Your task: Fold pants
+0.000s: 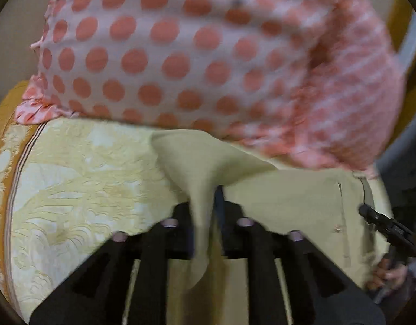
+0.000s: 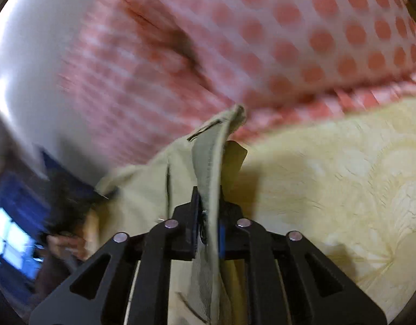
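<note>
The khaki pants (image 1: 294, 197) hang between my two grippers above a yellow patterned bedspread (image 1: 80, 178). My left gripper (image 1: 205, 205) is shut on a fold of the khaki cloth, which stretches up and away from the jaws. My right gripper (image 2: 209, 205) is shut on a stitched edge of the pants (image 2: 208, 162), near a belt loop, with the cloth standing up between the fingers. The right gripper and the hand holding it also show at the right edge of the left wrist view (image 1: 384, 227). Both views are motion-blurred.
A large pillow with pink polka dots and stripes (image 1: 181, 48) lies at the head of the bed, just beyond the pants; it also shows in the right wrist view (image 2: 262, 40). A white wall (image 2: 37, 62) and a blue area (image 2: 15, 216) are at the left.
</note>
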